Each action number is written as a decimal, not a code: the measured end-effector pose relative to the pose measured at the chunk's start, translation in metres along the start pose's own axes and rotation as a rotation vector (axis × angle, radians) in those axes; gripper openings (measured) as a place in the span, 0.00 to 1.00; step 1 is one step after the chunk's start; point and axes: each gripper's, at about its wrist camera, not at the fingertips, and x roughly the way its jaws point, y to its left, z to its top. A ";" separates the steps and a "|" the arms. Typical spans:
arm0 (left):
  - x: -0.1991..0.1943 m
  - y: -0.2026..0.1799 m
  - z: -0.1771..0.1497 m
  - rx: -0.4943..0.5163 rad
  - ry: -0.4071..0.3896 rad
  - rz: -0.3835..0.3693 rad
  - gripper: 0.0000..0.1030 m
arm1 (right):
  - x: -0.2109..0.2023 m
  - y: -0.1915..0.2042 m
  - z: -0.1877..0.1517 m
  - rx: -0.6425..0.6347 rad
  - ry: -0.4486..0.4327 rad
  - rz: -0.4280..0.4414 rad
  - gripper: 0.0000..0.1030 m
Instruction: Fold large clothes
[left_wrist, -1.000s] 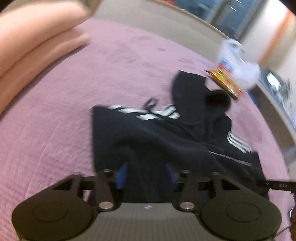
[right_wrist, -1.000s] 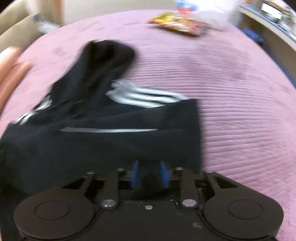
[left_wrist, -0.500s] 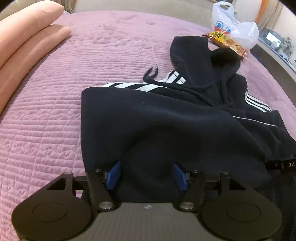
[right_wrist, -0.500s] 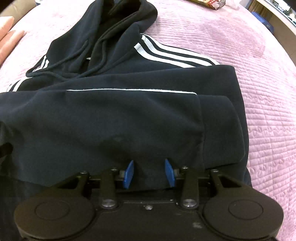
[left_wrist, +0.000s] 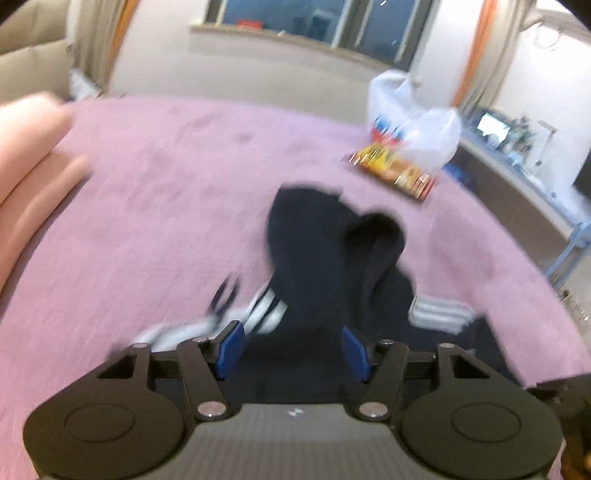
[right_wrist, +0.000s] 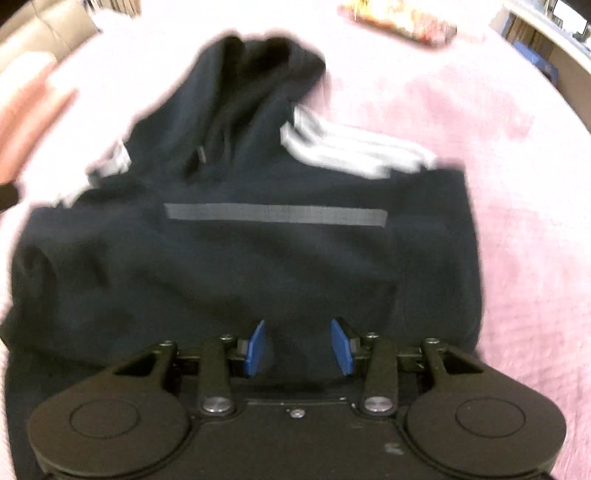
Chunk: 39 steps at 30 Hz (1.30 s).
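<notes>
Both tools, left (left_wrist: 291, 349) and right (right_wrist: 298, 345), gape over the hoodie (right_wrist: 240, 251).

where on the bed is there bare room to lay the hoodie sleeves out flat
Bare purple bedspread lies left of the hoodie, up to the pink pillows. More bare cover runs along the hoodie's right side. It is crowded beyond the hood, where the snack packet and plastic bag lie.

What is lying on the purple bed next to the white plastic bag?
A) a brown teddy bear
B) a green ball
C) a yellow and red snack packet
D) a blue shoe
C: the left wrist view shows a yellow and red snack packet lying on the purple bedspread, right by the white plastic bag and beyond the black hoodie.
</notes>
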 end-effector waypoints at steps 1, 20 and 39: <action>0.014 -0.005 0.016 0.006 -0.009 -0.010 0.60 | -0.005 -0.003 0.012 -0.001 -0.036 0.002 0.61; 0.267 -0.010 0.122 -0.037 0.164 -0.057 0.11 | 0.119 -0.013 0.193 0.124 -0.187 0.137 0.61; 0.191 0.118 0.060 -0.081 0.192 0.008 0.25 | 0.130 -0.078 0.144 0.182 -0.086 0.019 0.33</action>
